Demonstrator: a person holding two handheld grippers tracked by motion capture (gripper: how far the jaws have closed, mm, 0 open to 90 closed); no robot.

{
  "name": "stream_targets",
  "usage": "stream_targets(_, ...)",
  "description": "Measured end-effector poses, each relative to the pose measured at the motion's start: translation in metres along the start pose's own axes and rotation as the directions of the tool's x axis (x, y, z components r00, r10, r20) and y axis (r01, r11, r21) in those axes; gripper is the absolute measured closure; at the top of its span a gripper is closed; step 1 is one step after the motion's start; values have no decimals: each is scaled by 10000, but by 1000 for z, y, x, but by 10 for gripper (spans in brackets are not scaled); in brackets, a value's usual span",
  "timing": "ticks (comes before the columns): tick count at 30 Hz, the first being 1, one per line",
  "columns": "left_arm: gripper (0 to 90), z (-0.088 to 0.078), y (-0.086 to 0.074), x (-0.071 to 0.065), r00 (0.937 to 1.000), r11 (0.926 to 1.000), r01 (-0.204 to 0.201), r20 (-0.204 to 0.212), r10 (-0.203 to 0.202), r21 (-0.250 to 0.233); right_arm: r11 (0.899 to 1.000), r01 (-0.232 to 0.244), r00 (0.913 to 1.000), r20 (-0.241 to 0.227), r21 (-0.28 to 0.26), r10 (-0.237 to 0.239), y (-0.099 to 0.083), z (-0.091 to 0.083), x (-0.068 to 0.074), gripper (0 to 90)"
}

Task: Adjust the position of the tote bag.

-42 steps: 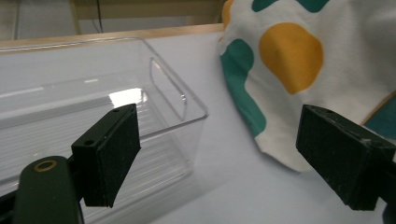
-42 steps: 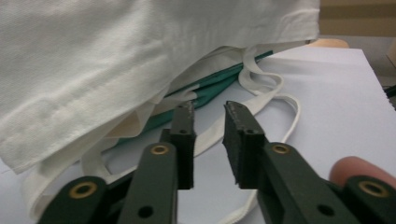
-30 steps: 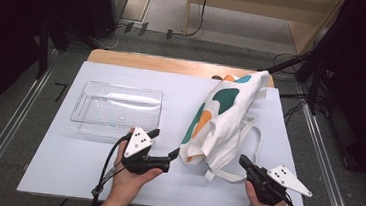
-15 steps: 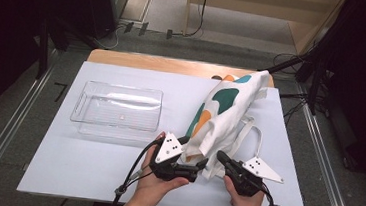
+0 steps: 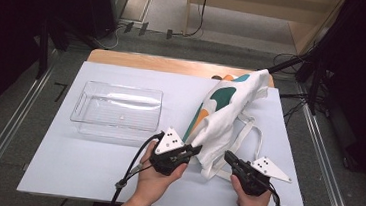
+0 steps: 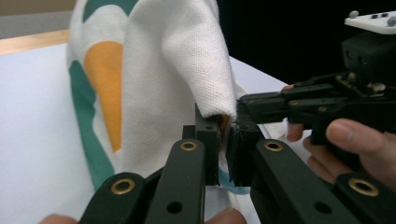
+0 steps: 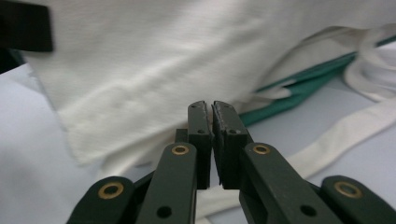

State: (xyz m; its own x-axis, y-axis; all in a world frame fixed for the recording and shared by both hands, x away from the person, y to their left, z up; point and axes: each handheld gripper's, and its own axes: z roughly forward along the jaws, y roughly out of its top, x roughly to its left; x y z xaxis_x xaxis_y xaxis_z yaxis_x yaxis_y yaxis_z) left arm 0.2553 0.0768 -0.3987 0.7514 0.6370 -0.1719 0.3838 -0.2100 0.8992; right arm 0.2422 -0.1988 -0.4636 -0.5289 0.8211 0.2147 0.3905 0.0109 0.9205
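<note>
We see one worktop (image 5: 89, 175), covered by a white sheet, with a strip of wood showing along its far edge. On it lie two things. The larger is one white cloth tote bag (image 5: 227, 114) printed with green and orange patches; it stretches from the far right corner toward the near middle, its cloth straps (image 5: 248, 139) looped out on the right side. The smaller is one clear plastic tray (image 5: 117, 111), lying on the left half of the sheet, well apart from the bag's far end and just beyond our left hand.

We count two hand-held grippers, each with a trailing cable and a grey three-cornered plate on top. The left hand-held gripper (image 5: 194, 150) sits at the near corner of the bag; in the left gripper view its jaws have just been closing and now pinch a fold of the bag's cloth (image 6: 205, 70) between the pads (image 6: 208, 135). The right hand-held gripper (image 5: 227, 157) lies just right of it, at the near edge of the bag beside the straps. In the right gripper view its jaws stand nearly together with only a thin slit between them and nothing caught in it; the white cloth (image 7: 163, 70) and a green hem (image 7: 299, 100) lie just ahead.

The two gripper tips are close to each other at the bag's corner, and the right one reaches across the left gripper view (image 6: 261, 105). Around the worktop we see metal rails and dark floor with cables.
</note>
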Motion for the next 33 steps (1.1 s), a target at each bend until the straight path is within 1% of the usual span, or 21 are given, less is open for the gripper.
stream_targets(4, 879, -8, 1, 8, 9999, 9999, -94, -57, 94, 83, 9995, -296, 9978, 583, -100, 302, 2, -5, -11, 860)
stream_targets(5, 880, -12, 3, 14, 10000, 9999, -24, -34, 24, 112, 9996, -269, 9946, 1001, -115, 279, 4, -6, -16, 847)
stream_targets(6, 880, -12, 3, 14, 10000, 9999, -24, -34, 24, 112, 9996, -269, 9946, 1001, -115, 279, 4, -6, -16, 847)
stream_targets(8, 880, -16, 5, 21, 9999, 9998, 135, -17, -135, 118, 9997, -123, 9898, 1414, -204, 151, 9, -6, -22, 827)
stream_targets(9, 880, -18, 5, 24, 9999, 9998, 145, -32, -144, 125, 9999, -93, 9862, 1655, -129, 113, 15, -5, -29, 795)
stream_targets(10, 880, -20, 4, 27, 9999, 9998, 122, -43, -121, 141, 9999, -93, 9862, 1655, -129, 113, 15, -5, -29, 795)
stream_targets(13, 880, -23, -1, 34, 9998, 9995, 213, -53, -212, 215, 9999, -147, 9792, 2024, -56, 155, 23, 1, -40, 747)
stream_targets(15, 879, -23, -2, 37, 9995, 9992, 296, -80, -294, 252, 9996, -274, 9757, 2173, -80, 285, 28, 7, -47, 694)
stream_targets(16, 879, -23, -2, 38, 9996, 9993, 275, -116, -272, 253, 9989, -455, 9744, 2200, -104, 467, 34, 15, -53, 618)
stream_targets(17, 879, -23, -2, 38, 9995, 9993, 291, -125, -289, 222, 9989, -455, 9744, 2200, -104, 467, 34, 15, -53, 618)
stream_targets(20, 878, -25, -4, 42, 9991, 9991, 337, -260, -330, 249, 9973, -733, 9753, 2083, -73, 732, 42, 26, -60, 545)
stream_targets(21, 878, -26, -5, 45, 9985, 9988, 413, -379, -403, 270, 9977, -675, 9747, 2136, -19, 663, 46, 33, -60, 530)
stream_targets(22, 878, -26, -5, 45, 9985, 9988, 413, -379, -403, 270, 9977, -675, 9747, 2136, -19, 663, 46, 33, -60, 530)
stream_targets(24, 877, -28, -7, 49, 9973, 9982, 525, -519, -510, 283, 9987, -481, 9709, 2357, 170, 428, 49, 42, -61, 506)
stream_targets(27, 876, -29, -7, 51, 9965, 9983, 469, -703, -445, 336, 9977, -405, 9656, 2589, 541, 251, 54, 56, -66, 456)
stream_targets(28, 876, -30, -7, 52, 9964, 9982, 505, -704, -481, 335, 9935, -445, 9592, 2825, 1049, 131, 56, 69, -72, 426)
stream_targets(29, 876, -30, -7, 52, 9962, 9979, 537, -703, -511, 356, 9912, -463, 9523, 3051, 1243, 62, 57, 75, -74, 422)
stream_targets(30, 876, -30, -8, 53, 9961, 9978, 564, -702, -538, 361, 9912, -463, 9523, 3051, 1243, 62, 57, 75, -74, 422)
stream_targets(31, 876, -30, -8, 55, 9959, 9974, 617, -684, -591, 370, 9860, -472, 9458, 3246, 1600, -75, 59, 85, -79, 417)
stream_targets(32, 876, -30, -9, 56, 9956, 9971, 672, -672, -647, 355, 9860, -472, 9458, 3246, 1600, -75, 59, 85, -79, 419)
stream_targets(33, 875, -30, -10, 57, 9954, 9968, 711, -663, -686, 360, 9830, -498, 9424, 3344, 1766, -123, 61, 92, -82, 439)
